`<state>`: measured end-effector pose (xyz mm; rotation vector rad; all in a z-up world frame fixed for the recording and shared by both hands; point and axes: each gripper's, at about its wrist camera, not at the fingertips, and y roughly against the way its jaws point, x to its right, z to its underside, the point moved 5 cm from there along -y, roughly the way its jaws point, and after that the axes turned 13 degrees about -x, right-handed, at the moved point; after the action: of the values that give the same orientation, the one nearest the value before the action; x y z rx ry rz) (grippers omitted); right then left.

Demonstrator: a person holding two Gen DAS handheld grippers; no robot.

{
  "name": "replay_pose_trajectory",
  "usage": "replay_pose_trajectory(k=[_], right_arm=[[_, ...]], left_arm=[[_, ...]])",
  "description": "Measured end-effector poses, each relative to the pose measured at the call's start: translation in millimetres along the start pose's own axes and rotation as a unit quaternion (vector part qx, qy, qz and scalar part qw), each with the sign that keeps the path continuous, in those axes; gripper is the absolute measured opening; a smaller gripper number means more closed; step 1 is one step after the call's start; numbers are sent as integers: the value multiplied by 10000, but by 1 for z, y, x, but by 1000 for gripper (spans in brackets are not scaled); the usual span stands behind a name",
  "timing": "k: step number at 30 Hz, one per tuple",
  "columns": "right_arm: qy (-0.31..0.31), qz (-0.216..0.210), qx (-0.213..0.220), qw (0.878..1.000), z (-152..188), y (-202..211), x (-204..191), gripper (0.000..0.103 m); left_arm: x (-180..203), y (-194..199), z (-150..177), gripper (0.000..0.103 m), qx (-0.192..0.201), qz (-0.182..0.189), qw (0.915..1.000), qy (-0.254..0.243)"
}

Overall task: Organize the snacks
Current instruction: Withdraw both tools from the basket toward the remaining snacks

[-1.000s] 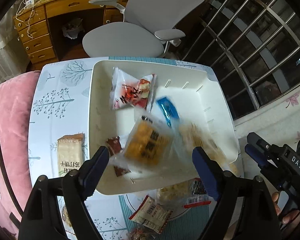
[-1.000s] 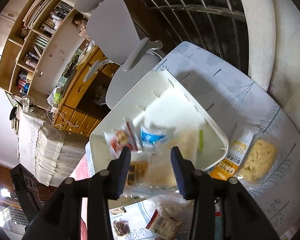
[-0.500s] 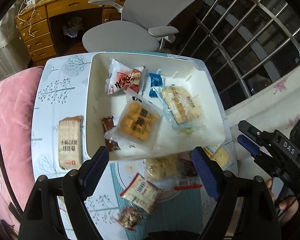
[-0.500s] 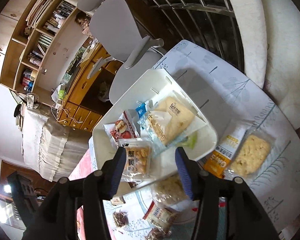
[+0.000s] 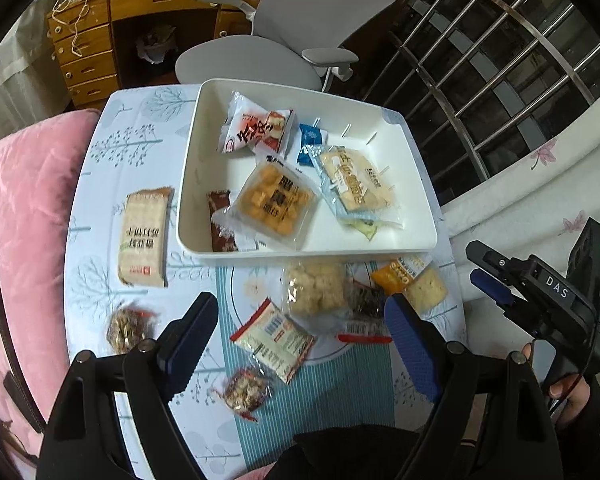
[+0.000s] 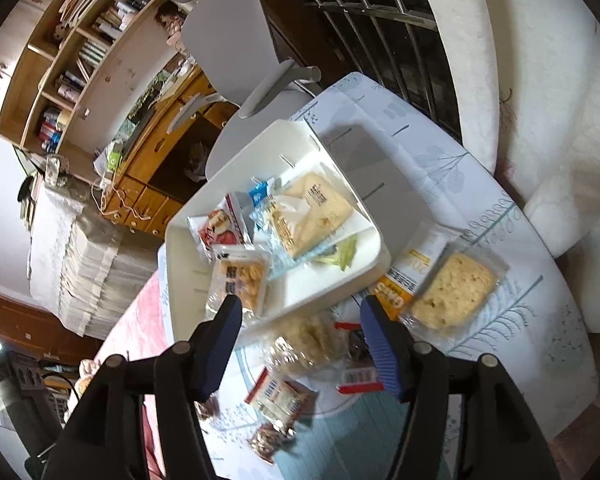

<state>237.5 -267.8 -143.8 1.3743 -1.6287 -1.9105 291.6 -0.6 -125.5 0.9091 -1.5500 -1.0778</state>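
A white bin (image 5: 404,132) (image 6: 180,248) on the table holds several snack packs: a red-and-white pack (image 5: 256,130), a small blue pack (image 5: 311,142), an orange cracker pack (image 5: 274,200) (image 6: 240,278), a pale biscuit pack (image 5: 354,184) (image 6: 308,212) and a brown bar (image 5: 220,222). My left gripper (image 5: 300,320) is open and empty, above loose packs in front of the bin. My right gripper (image 6: 300,320) is open and empty too, above a puffed-snack pack (image 6: 304,340) (image 5: 316,288); it also shows at the right of the left wrist view (image 5: 486,270).
Loose on the table: a long beige cracker pack (image 5: 144,236), a nut pack (image 5: 126,328), a barcode pack (image 5: 274,338) (image 6: 278,394), a small nut pack (image 5: 246,394), an orange biscuit pack (image 5: 410,278) (image 6: 448,288). A grey chair (image 5: 260,60) stands behind. A pink cushion (image 5: 20,208) lies left.
Both grippers have drawn back from the bin toward the table's near side. The orange cracker pack and the pale biscuit pack, seen in the air over the bin, now lie in it.
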Motion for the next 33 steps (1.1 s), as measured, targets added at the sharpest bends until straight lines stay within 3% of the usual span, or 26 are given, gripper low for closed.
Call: replay_pose_trajectory(k=[15, 30, 33], right_arm=[[623, 428, -662, 9949, 39, -28, 3, 66], [1227, 851, -938, 9843, 64, -55, 17, 66], [1273, 886, -1053, 9823, 70, -64, 21, 72]], left_arm=[[-15, -21, 42, 84, -265, -170, 9988, 373], [-41, -73, 84, 84, -805, -359, 9916, 946], [-47, -86, 94, 84, -947, -446, 9891, 1032]])
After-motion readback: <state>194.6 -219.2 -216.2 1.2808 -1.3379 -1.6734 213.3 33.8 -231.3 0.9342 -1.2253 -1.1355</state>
